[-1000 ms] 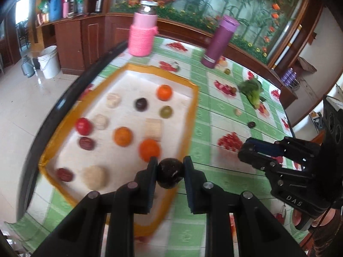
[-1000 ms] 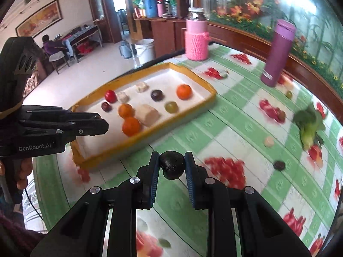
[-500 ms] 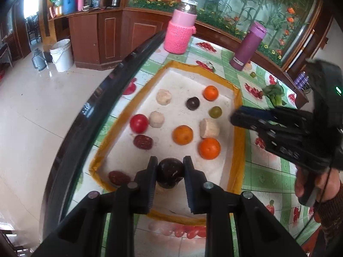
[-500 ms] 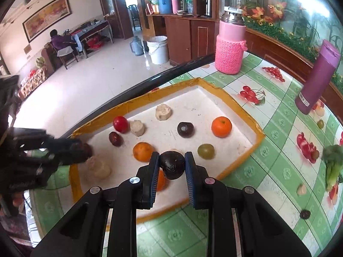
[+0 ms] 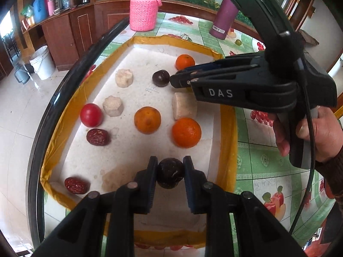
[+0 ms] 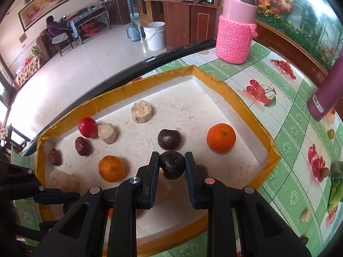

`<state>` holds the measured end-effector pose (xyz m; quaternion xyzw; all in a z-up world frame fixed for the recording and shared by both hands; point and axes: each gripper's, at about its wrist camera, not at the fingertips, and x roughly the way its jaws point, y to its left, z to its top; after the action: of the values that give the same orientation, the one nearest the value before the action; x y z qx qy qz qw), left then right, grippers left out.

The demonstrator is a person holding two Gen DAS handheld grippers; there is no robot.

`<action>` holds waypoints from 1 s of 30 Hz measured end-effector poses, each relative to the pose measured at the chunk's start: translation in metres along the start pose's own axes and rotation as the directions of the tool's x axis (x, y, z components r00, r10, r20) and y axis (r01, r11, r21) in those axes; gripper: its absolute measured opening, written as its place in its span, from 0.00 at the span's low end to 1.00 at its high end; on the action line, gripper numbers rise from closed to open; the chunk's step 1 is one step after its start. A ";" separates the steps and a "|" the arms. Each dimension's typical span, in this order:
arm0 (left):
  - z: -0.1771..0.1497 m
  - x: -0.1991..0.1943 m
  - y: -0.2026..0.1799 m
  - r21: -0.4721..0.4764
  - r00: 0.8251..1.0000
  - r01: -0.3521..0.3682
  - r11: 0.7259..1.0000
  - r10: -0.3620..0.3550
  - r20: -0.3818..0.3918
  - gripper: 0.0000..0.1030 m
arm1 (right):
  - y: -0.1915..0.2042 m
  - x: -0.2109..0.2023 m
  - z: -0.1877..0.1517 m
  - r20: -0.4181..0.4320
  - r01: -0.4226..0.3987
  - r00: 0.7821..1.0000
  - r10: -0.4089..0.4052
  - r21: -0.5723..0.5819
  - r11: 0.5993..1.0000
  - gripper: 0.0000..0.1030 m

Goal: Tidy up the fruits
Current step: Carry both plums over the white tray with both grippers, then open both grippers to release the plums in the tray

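A white tray with a yellow rim (image 5: 232, 128) (image 6: 272, 150) holds oranges (image 5: 186, 132) (image 6: 221, 138), a red tomato (image 5: 91, 115) (image 6: 87, 127), red dates (image 5: 98, 137), beige chunks (image 5: 113, 106) and a dark round fruit (image 5: 161, 78) (image 6: 169, 139). My left gripper (image 5: 170, 175) is shut on a dark round fruit (image 5: 170, 174) low over the tray's near end. My right gripper (image 6: 172, 166) is shut on another dark fruit (image 6: 172, 165), just in front of the one lying in the tray. In the left wrist view the right gripper (image 5: 174, 79) reaches in from the right.
A pink knit-covered jar (image 5: 143, 10) (image 6: 235, 34) and a purple bottle (image 5: 224, 19) (image 6: 325, 94) stand beyond the tray on the green fruit-print cloth. Greens (image 6: 336, 184) and small loose fruits lie at the right. The table's black edge (image 6: 150, 64) runs along the tray's left.
Both grippers have moved in over the tray and come lower, each still holding its dark fruit. The right one has travelled left from above the tablecloth to the tray's middle.
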<state>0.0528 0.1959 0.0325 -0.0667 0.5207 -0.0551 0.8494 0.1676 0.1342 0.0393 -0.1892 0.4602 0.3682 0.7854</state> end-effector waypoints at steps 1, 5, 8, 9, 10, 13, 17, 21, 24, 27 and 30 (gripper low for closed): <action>0.000 0.001 0.001 0.000 1.000 -0.002 1.000 0.002 -0.001 0.26 | -0.001 0.002 0.001 -0.002 0.000 1.000 0.000 -0.002 1.000 0.22; 0.000 0.008 0.003 -0.006 1.000 -0.005 1.000 0.005 -0.022 0.26 | -0.005 0.009 0.000 -0.012 -0.003 1.000 0.003 -0.004 1.000 0.22; -0.002 0.015 0.003 -0.007 0.999 -0.008 1.000 0.008 -0.040 0.26 | -0.005 0.010 0.000 -0.008 -0.003 1.000 0.003 -0.008 1.000 0.22; -0.002 0.018 0.003 -0.010 0.999 -0.008 1.000 0.007 -0.049 0.26 | -0.005 0.011 0.001 -0.008 -0.001 1.000 0.001 -0.011 1.000 0.22; -0.003 0.019 0.004 -0.010 0.999 -0.008 1.000 0.008 -0.049 0.26 | -0.004 0.011 0.000 -0.008 0.002 1.000 -0.002 -0.015 1.000 0.22; -0.005 0.018 0.004 -0.010 0.999 -0.007 1.000 0.006 -0.043 0.27 | -0.001 0.012 0.000 -0.011 0.019 1.000 -0.019 -0.039 0.999 0.23; -0.009 0.016 0.005 -0.015 0.999 0.003 1.000 -0.004 -0.042 0.28 | 0.000 0.010 -0.001 -0.012 0.034 0.999 -0.035 -0.047 0.998 0.27; -0.006 0.014 0.004 -0.014 0.999 0.008 1.000 -0.009 -0.036 0.40 | 0.001 -0.003 -0.008 -0.006 0.059 0.998 -0.059 -0.032 0.998 0.28; -0.008 0.003 0.004 -0.017 1.000 -0.003 1.000 0.003 0.001 0.51 | 0.005 -0.023 -0.020 0.013 0.079 0.997 -0.079 -0.012 0.997 0.28; -0.014 -0.017 0.007 -0.040 0.997 -0.033 0.999 0.036 0.065 0.63 | 0.013 -0.048 -0.040 0.026 0.125 0.992 -0.125 0.019 0.992 0.33; -0.022 -0.038 0.012 -0.078 0.988 -0.058 0.995 0.068 0.137 0.71 | 0.020 -0.074 -0.061 0.047 0.124 0.991 -0.128 0.073 0.990 0.38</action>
<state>0.0168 0.2123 0.0538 -0.0854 0.4636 -0.0040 0.8819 0.0940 0.0785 0.0732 -0.1809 0.4395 0.3062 0.8248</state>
